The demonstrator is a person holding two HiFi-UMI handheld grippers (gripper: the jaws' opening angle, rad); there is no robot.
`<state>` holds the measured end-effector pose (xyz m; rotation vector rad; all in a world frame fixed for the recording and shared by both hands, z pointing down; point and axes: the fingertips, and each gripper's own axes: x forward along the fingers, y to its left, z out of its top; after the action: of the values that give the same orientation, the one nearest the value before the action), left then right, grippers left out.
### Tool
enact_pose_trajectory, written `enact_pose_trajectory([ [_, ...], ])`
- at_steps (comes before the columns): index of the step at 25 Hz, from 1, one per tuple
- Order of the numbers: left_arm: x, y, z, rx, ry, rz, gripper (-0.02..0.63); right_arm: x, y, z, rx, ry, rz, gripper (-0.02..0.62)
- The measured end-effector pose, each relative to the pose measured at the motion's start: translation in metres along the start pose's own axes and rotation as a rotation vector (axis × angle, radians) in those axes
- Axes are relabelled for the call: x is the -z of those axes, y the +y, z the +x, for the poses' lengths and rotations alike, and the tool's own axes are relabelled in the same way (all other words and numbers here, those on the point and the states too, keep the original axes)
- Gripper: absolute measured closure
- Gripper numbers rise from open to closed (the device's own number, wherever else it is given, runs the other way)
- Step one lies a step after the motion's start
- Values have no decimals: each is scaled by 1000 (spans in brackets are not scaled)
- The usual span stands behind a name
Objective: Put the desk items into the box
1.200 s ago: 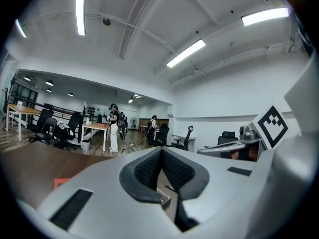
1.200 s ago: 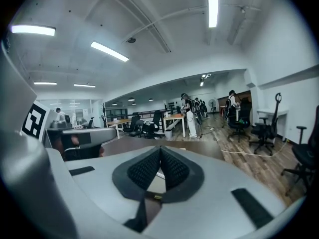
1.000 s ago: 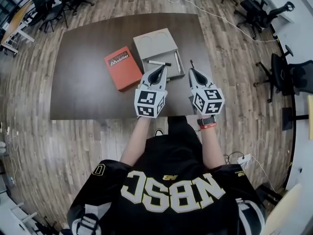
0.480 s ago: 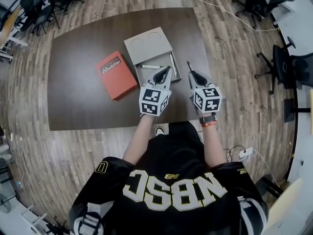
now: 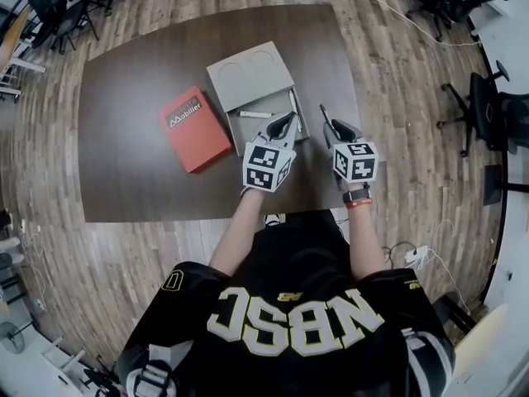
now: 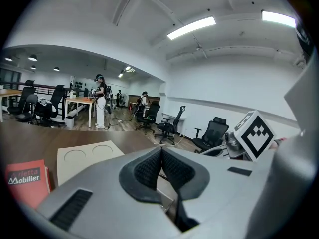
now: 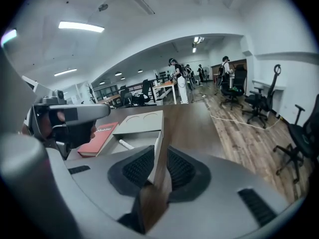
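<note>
A grey box lies open on the dark table, its lid behind it. Inside lie a white marker and a pale pen along the right wall. My left gripper hovers over the box's near right part, shut and holding nothing; its pads meet in the left gripper view. My right gripper is just right of the box and its jaws are opening. Only table and the box wall show between its pads. A thin dark pen-like stick lies at its tip.
A red book lies left of the box, also visible as the red book in the left gripper view. Bare table stretches in front of it. Office chairs stand on the wooden floor to the right. People stand far off at desks.
The head view has shifted slightly. Both grippers have stayed by the box's near right corner, and the thin dark stick remains at the right gripper's tip.
</note>
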<state>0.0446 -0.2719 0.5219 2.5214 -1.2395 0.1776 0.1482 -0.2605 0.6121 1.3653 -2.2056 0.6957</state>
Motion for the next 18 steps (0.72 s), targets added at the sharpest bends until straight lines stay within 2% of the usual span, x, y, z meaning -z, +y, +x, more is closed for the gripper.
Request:
enact_pose_trajectory([
  [4,7,5,10,-3,26,-17,591,10,-11,15,-4,45,-5,495],
  [18,30,3,32,16,93,-24,591,50,-44,66,13,208,-127,482],
])
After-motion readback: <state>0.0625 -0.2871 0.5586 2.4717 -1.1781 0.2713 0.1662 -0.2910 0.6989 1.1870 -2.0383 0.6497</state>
